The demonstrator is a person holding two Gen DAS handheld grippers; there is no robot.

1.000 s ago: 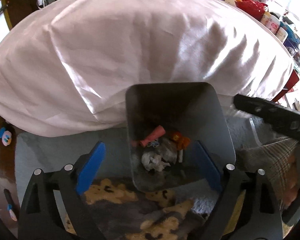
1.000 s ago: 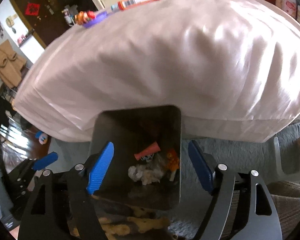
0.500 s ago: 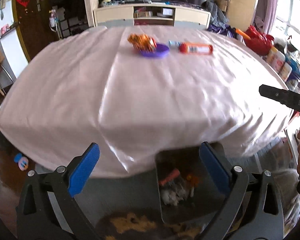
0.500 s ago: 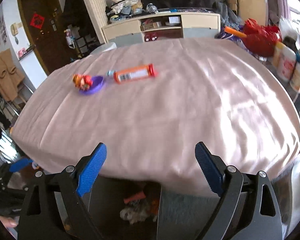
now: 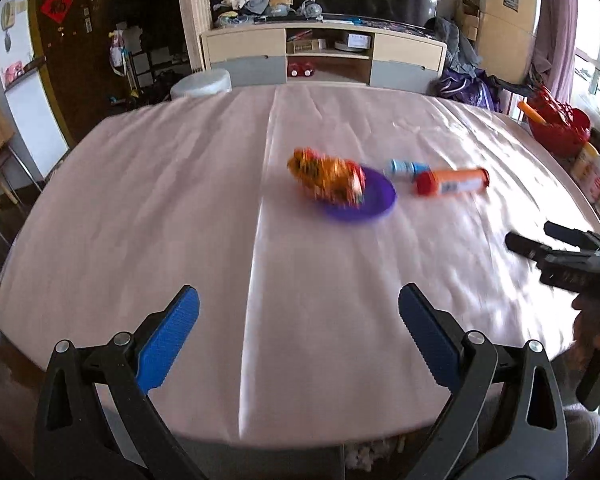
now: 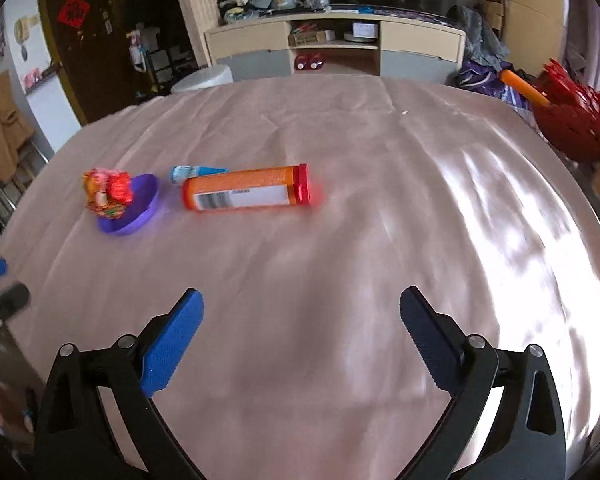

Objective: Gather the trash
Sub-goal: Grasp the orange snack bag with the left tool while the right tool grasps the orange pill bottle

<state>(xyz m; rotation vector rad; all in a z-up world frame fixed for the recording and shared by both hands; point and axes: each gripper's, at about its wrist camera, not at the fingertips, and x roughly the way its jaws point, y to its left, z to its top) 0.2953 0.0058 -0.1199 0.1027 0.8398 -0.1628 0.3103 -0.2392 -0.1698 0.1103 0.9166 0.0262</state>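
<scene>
On the pink-clothed table [image 5: 180, 208] lie an orange tube with a red cap [image 6: 246, 194] [image 5: 452, 181], a small blue and white bottle [image 6: 196, 172] [image 5: 406, 167], and crumpled orange-red wrappers [image 5: 326, 178] [image 6: 108, 192] on a purple plate [image 5: 374, 204] [image 6: 144, 204]. My left gripper [image 5: 299, 300] hovers open over the table's near edge, well short of the plate. My right gripper [image 6: 302, 300] hovers in front of the tube; its jaws are opening with nothing between them. A scrap of white trash [image 5: 360, 456] shows below the table edge; the bin is hidden.
A red basket [image 5: 556, 128] and some containers [image 5: 592, 176] crowd the table's right side. A low cabinet [image 5: 324, 56] and a grey stool [image 5: 202, 84] stand beyond the far edge. The right gripper's body and a hand [image 5: 588, 320] show at the right in the left wrist view.
Both grippers have risen from over the grey bin to above the tabletop. The bin has dropped out of view. The right jaws have spread wider.
</scene>
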